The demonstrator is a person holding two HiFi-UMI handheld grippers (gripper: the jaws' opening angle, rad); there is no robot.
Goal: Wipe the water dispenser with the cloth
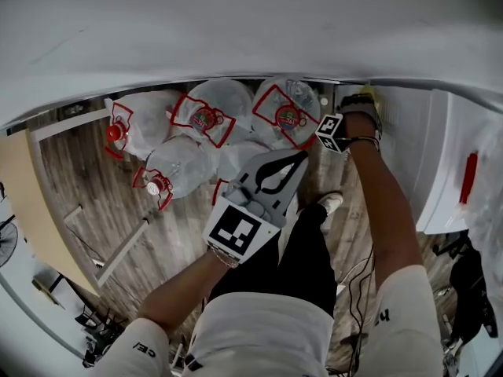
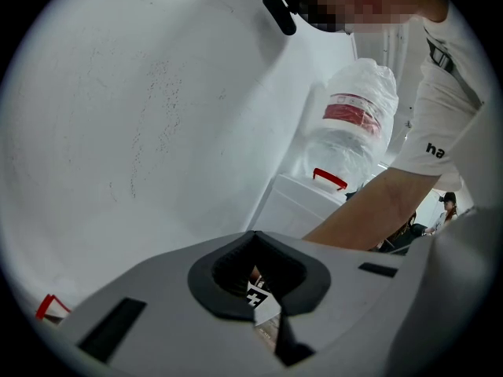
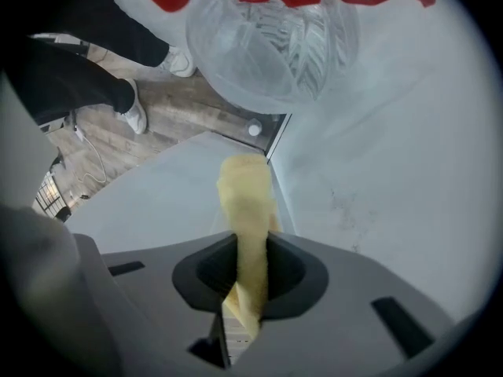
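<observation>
The white water dispenser [image 1: 236, 30] fills the top of the head view, and its side panel [image 1: 409, 132] runs down on the right. A yellow cloth [image 3: 245, 191] sticks out between the jaws of my right gripper [image 3: 244, 261], which is shut on it. The cloth's tip lies against the dispenser's white side [image 3: 393, 155] near an edge. In the head view the right gripper [image 1: 357, 107] holds the cloth [image 1: 369, 94] up under the dispenser's top edge. My left gripper [image 1: 297, 162] hangs lower in the middle, shut and empty, beside the dispenser wall [image 2: 157, 116]; the left gripper [image 2: 263, 293] touches nothing.
Several large clear water jugs [image 1: 208, 116] with red labels lie on the wooden floor [image 1: 102, 203] below. One jug [image 3: 275, 38] is close above the right gripper. Another jug [image 2: 354, 124] wrapped in plastic stands on a white unit [image 2: 306, 203]. The person's legs [image 1: 302, 250] stand below.
</observation>
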